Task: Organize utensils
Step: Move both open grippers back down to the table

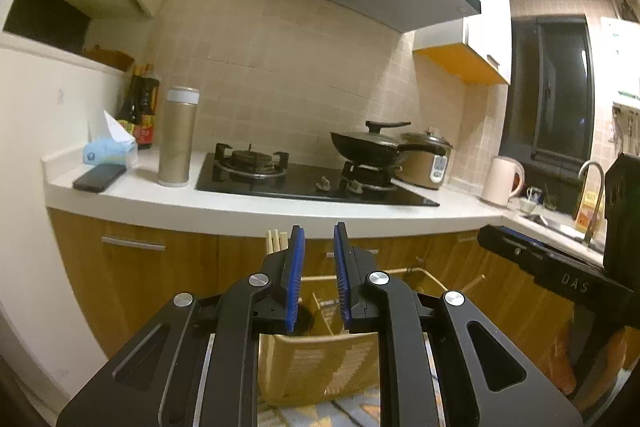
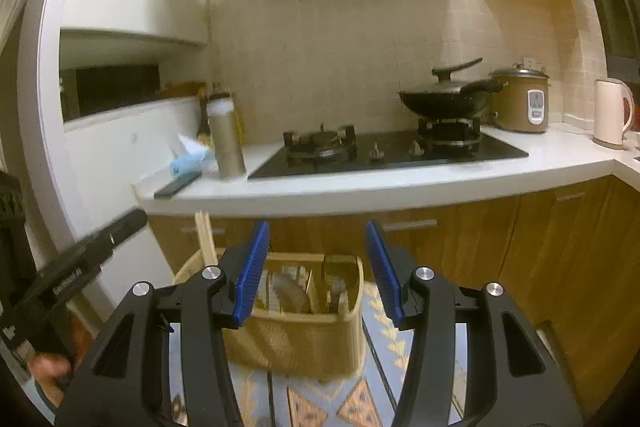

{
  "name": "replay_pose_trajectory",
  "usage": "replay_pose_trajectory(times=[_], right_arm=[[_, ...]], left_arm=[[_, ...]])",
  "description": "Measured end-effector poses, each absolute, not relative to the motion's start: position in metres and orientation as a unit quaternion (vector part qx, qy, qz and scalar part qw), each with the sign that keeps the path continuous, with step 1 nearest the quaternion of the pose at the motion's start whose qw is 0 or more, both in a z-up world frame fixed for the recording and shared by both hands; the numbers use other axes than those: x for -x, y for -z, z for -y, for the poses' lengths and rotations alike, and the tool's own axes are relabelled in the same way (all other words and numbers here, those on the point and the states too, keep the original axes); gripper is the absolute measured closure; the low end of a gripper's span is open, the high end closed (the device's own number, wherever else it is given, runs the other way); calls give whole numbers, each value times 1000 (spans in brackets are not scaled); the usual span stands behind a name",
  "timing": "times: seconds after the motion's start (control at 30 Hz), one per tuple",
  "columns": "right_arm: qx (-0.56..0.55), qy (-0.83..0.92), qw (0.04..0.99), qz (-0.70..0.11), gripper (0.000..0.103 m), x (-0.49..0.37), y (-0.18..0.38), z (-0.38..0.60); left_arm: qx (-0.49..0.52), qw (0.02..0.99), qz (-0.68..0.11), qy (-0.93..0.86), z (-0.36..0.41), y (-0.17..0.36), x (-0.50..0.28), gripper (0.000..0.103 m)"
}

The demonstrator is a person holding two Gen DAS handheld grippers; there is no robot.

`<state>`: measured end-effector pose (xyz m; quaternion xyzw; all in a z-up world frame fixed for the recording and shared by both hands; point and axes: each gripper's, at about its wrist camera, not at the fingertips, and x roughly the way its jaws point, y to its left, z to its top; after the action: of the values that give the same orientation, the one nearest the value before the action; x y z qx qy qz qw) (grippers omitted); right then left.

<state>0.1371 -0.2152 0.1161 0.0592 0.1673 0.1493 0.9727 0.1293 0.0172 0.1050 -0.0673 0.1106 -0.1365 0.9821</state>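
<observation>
A tan woven utensil basket (image 2: 304, 339) with dividers stands low in front of the kitchen cabinets; it also shows in the left wrist view (image 1: 320, 363). Utensils (image 2: 292, 293) lie inside it, blurred. Wooden chopsticks (image 2: 206, 235) stick up at its left rear corner, also seen in the left wrist view (image 1: 276, 241). My left gripper (image 1: 319, 239) hovers above the basket, jaws narrowly apart and empty. My right gripper (image 2: 318, 239) is open and empty above the basket's front.
A white countertop (image 1: 280, 215) carries a gas hob (image 1: 304, 183), a black wok (image 1: 368, 145), a rice cooker (image 1: 428, 163), a thermos (image 1: 176, 139), a phone (image 1: 100, 177), tissues and a kettle (image 1: 502, 181). A patterned mat (image 2: 352, 403) lies under the basket. Wooden cabinet doors (image 2: 520, 247) stand behind.
</observation>
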Motion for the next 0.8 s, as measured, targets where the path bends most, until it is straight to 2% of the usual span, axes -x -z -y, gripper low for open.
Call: replay_pose_trajectory(times=[0.1,0.43,0.8], right_arm=[[-53,-158,963,-213,56,-128,-109,213],[-31,-183,909,-373,56,-119,-56,195],[-18,-206,824,-527,57,-125,12,171]], left_arm=[[60,979,-133,139,-16,-107,-117,83],[54,964,-229,127,-25,-78,-92,83],[48,903,-413,113,-37,-1,-99,83]])
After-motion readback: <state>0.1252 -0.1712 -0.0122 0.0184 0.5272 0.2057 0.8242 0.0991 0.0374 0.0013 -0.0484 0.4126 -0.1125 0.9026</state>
